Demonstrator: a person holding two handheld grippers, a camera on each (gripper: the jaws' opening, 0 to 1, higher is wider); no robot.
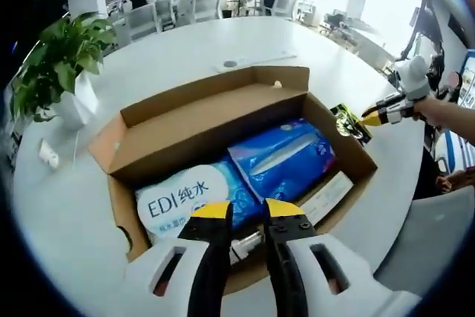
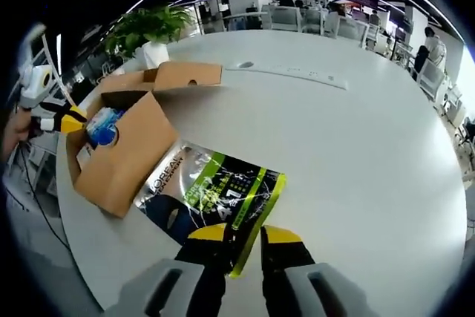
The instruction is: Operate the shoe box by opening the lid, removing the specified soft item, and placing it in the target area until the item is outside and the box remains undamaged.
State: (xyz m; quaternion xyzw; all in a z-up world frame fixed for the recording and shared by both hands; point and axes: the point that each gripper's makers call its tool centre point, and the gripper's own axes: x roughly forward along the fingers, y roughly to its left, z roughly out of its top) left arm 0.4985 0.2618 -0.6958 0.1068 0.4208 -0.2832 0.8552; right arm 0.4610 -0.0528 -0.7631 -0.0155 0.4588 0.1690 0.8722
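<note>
The white tabletop [image 2: 371,131] carries an open cardboard shoe box [image 1: 185,135], its lid folded back. The left gripper view looks into the box: a blue pack [image 1: 286,157] lies beside a white wipes pack [image 1: 178,198], both still inside. The right gripper view shows the box from outside, with a dark green-printed pouch [image 2: 215,194] flat on the tabletop just beside it. A potted plant [image 1: 63,64] stands beyond the box. The left gripper [image 1: 246,211] hovers over the box's near edge, jaws slightly parted, holding nothing. The right gripper [image 2: 243,233] pinches the pouch's near edge.
</note>
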